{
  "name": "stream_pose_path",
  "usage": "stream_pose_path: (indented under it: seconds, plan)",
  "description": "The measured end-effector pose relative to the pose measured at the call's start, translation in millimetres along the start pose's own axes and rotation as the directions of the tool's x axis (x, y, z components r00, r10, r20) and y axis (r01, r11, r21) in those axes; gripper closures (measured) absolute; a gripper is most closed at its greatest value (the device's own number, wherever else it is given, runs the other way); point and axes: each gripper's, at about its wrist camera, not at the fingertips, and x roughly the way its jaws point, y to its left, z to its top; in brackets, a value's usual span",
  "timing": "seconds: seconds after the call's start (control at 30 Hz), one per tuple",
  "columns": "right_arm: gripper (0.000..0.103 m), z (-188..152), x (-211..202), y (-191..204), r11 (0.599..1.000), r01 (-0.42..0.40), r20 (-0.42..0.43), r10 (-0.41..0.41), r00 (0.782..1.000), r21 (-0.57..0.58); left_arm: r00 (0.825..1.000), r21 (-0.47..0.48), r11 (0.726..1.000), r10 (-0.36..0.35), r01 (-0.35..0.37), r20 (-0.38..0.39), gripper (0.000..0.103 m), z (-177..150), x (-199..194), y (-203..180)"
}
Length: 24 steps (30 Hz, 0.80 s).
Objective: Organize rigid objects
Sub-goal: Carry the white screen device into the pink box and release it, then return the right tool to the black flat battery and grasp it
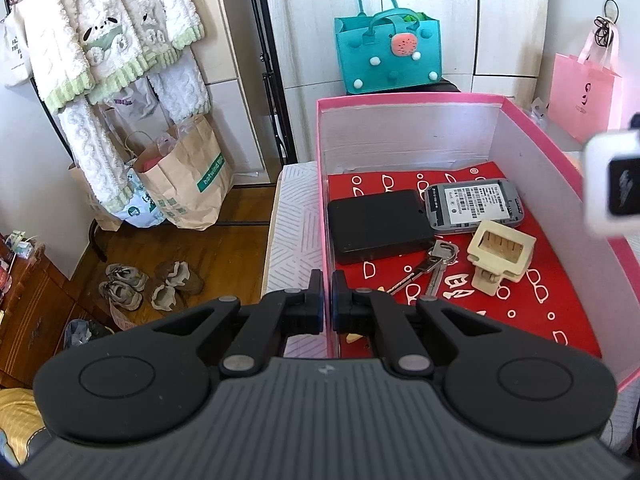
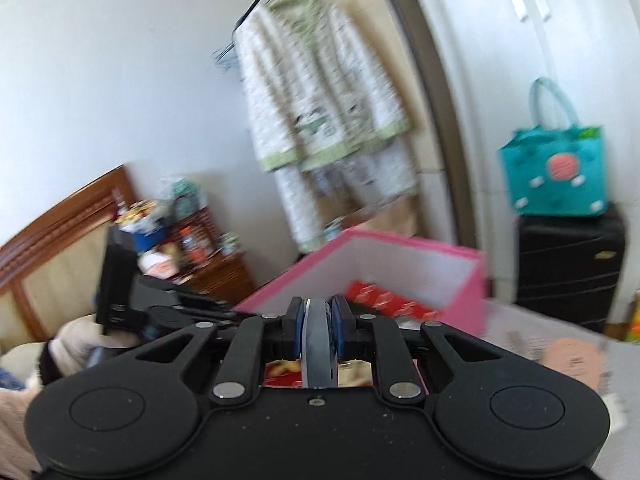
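Observation:
A pink box with a red patterned lining stands on the bed. Inside lie a black case, a grey device with a label, keys and a cream plastic part. My left gripper is shut on the box's near-left wall. In the blurred right wrist view, my right gripper is shut on a thin grey-blue disc-like object, held above the near side of the pink box.
A teal felt bag sits behind the box on a black suitcase. A pink paper bag stands at right. Clothes on a rack, paper bags and shoes are on the floor at left.

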Motion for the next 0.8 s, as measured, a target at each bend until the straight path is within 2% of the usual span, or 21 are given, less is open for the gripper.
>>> stream_pose_path:
  seconds: [0.17, 0.27, 0.37, 0.53, 0.67, 0.7, 0.73, 0.8]
  plan:
    - [0.084, -6, 51, 10, 0.997, -0.069, -0.127, 0.074, 0.989, 0.041, 1.0, 0.014, 1.0, -0.013, 0.013, 0.005, 0.099, -1, -1, 2]
    - [0.084, -22, 76, 8, 0.995, -0.082, -0.144, 0.091, 0.985, 0.064, 1.0, 0.003, 1.0, -0.028, 0.028, -0.003, 0.099, -3, -1, 5]
    - [0.084, -31, 99, 0, 0.985, -0.099, -0.194, 0.125, 0.973, 0.139, 1.0, 0.007, 1.0, -0.03, 0.03, 0.0, 0.099, -4, -2, 6]
    - [0.083, -34, 114, 4, 0.993, -0.069, -0.219, 0.088, 0.972, 0.091, 0.999, 0.007, 0.999, -0.037, 0.037, 0.001, 0.099, -4, -2, 8]
    - [0.069, -34, 109, 11, 1.0, 0.008, -0.211, -0.012, 0.977, -0.019, 0.999, -0.004, 0.999, -0.051, 0.051, -0.002, 0.099, -3, -2, 9]
    - [0.064, -32, 103, 12, 0.998, 0.044, -0.191, -0.052, 0.98, -0.048, 0.999, -0.006, 0.999, -0.051, 0.051, -0.003, 0.099, -2, -1, 9]
    - [0.054, -30, 97, 13, 0.995, 0.077, -0.161, -0.087, 0.983, -0.07, 0.999, -0.007, 0.999, -0.051, 0.051, -0.003, 0.099, -2, -2, 9]
    - [0.05, -26, 80, 11, 0.991, 0.102, -0.098, -0.11, 0.989, -0.084, 0.999, -0.005, 0.999, -0.049, 0.049, -0.002, 0.099, -2, -1, 9]
